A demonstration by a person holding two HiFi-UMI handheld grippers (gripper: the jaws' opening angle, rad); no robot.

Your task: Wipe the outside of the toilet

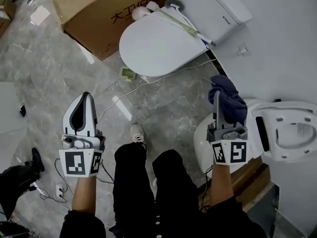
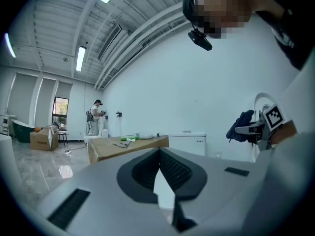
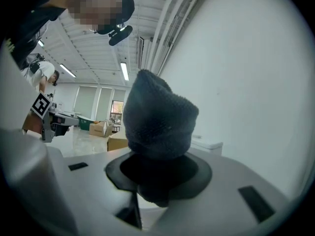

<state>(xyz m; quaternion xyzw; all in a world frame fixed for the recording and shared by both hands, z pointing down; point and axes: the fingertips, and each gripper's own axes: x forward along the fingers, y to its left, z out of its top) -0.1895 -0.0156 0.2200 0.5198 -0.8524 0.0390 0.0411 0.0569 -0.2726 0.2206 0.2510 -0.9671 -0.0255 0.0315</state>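
Observation:
In the head view my right gripper [image 1: 218, 103] is held upright, shut on a dark blue cloth [image 1: 227, 99] that bunches over its tips. Just to its right and below stands a white toilet [image 1: 202, 144] with its seat ring [image 1: 290, 133] showing. In the right gripper view the cloth [image 3: 158, 116] fills the space between the jaws and hides the tips of the right gripper [image 3: 156, 178]. My left gripper [image 1: 86, 98] is raised over the floor at the left, shut and holding nothing; its tips [image 2: 159, 154] meet.
A second white toilet with a closed lid [image 1: 153, 44] and tank [image 1: 214, 4] stands ahead, next to a cardboard box [image 1: 99, 11]. Cables [image 1: 148, 83] trail over the marble floor. The near toilet rests on a wooden pallet [image 1: 247, 177]. Another person [image 2: 95, 117] stands far off.

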